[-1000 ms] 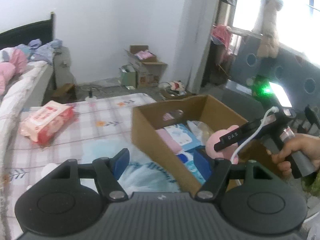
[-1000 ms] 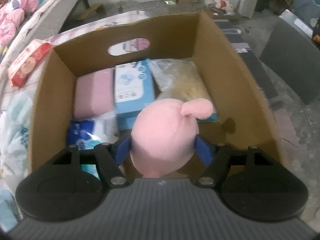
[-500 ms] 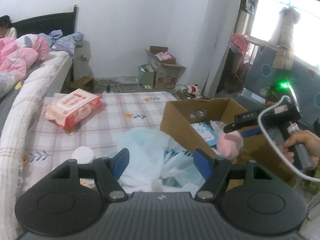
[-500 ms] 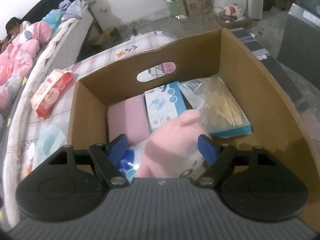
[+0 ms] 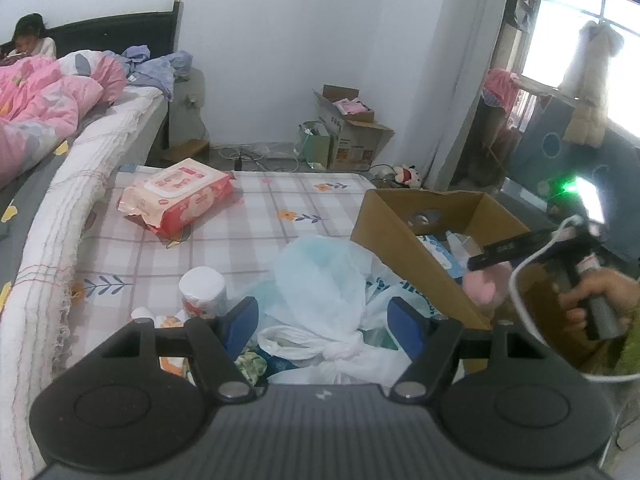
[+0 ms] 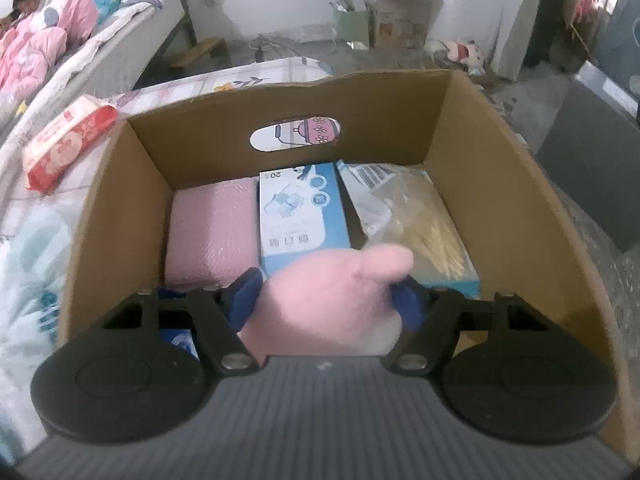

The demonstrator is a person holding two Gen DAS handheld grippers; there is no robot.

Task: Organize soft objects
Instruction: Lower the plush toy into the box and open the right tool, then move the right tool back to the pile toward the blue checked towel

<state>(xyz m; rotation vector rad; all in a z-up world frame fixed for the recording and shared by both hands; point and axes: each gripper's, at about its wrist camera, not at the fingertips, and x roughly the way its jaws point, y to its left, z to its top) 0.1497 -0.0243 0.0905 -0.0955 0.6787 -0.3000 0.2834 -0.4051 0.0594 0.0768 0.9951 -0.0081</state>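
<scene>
A pink plush toy (image 6: 328,300) sits between the blue pads of my right gripper (image 6: 326,300), whose jaws are closing on it; both pads touch its sides. It hangs over the near end of an open cardboard box (image 6: 200,152). In the box lie a pink pack (image 6: 212,232), a blue-white carton (image 6: 300,212) and a clear bag (image 6: 416,216). The left wrist view shows the same box (image 5: 400,240), the plush toy (image 5: 482,286) and the right gripper (image 5: 480,268) in a hand. My left gripper (image 5: 322,320) is open over crumpled plastic bags (image 5: 320,280).
A red-and-white wipes pack (image 5: 176,196) and a small round tub (image 5: 202,288) lie on the checked mattress (image 5: 260,216). A bed with pink bedding and a person (image 5: 32,44) is at the left. Cardboard boxes (image 5: 352,128) stand by the far wall.
The left gripper has drawn back and swung left, so the plastic bags now lie under it. The plush toy slipped lower between the right pads, which loosened and then closed in again.
</scene>
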